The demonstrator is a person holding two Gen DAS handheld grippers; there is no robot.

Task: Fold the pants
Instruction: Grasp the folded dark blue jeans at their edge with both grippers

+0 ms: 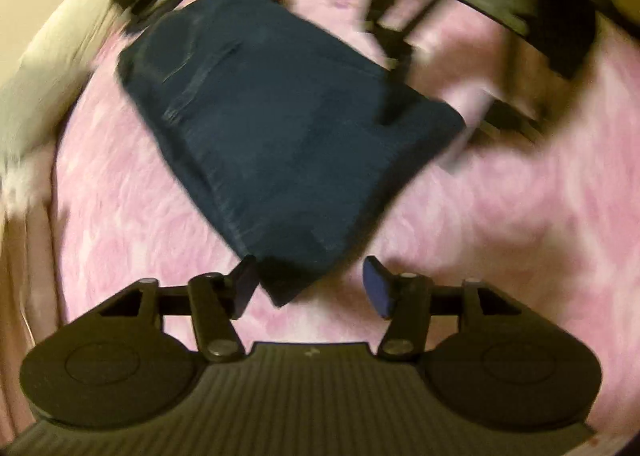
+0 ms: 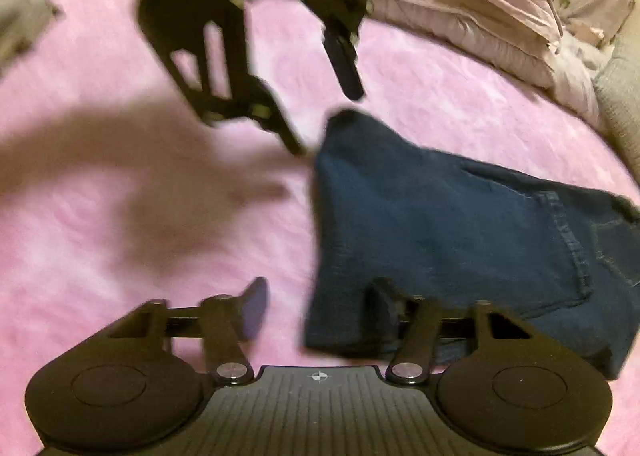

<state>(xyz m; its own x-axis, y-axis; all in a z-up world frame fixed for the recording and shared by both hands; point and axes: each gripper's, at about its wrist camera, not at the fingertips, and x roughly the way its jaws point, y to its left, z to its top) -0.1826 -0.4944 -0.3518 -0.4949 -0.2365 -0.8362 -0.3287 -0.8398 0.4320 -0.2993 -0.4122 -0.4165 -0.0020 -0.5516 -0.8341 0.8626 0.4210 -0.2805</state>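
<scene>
Dark blue pants lie folded into a compact stack on a pink fuzzy bedspread. My left gripper stands open, and the nearest corner of the stack pokes between its blue pads, close to the left pad. In the right wrist view the pants fill the right half. My right gripper is open at their near left corner. Its right finger is over the cloth and its left finger is over bare bedspread. The left gripper hangs blurred over the far corner.
Pale pillows line the far edge of the bed, with a grey cushion at the right. A cream wall or headboard borders the bed on the left. A large shadow falls on the bedspread left of the pants.
</scene>
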